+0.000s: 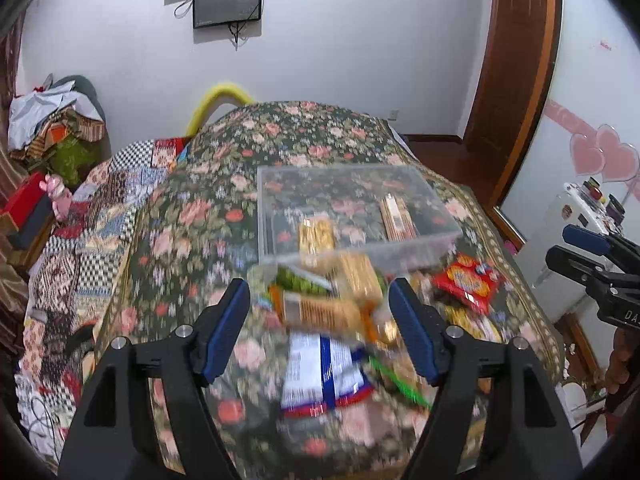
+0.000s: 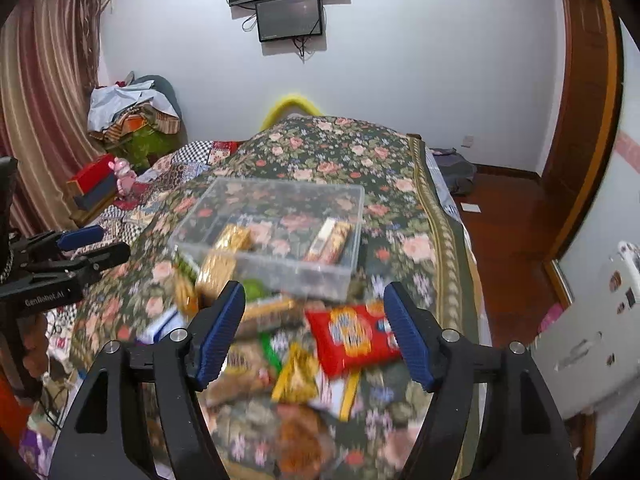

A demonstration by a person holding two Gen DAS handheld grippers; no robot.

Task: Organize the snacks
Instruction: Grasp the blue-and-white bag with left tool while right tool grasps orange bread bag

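Looking along your left claw (image 1: 320,320), you see its blue pads standing wide apart with nothing gripped; the snack pile (image 1: 340,320) lies on the bed below the gap, smeared by motion blur. Your right claw (image 2: 316,328) is just as wide and just as empty, hanging over the same heap.

Blur hides most of the print. You can pick out a red packet (image 1: 466,282) at the right of the pile, a white and blue packet (image 1: 320,376) nearest the left camera, and a green and orange bar between them, but no wording is readable. The lower packets are cut off behind the claw arms.

Beyond the pile sits the clear plastic box (image 1: 280,200) on the floral bedspread (image 1: 304,136). Two wrapped bars lie inside it: a gold bar (image 1: 316,236) towards the left and a striped bar (image 1: 398,218) towards the right. Its near wall is half masked by snacks leaning against it.

The left view catches your right claw at its right edge, side on, with a white fridge (image 1: 560,240) behind it. The right view shows your left claw (image 2: 94,244) at its left edge, plus a striped curtain (image 2: 44,92) that the left view barely shows.
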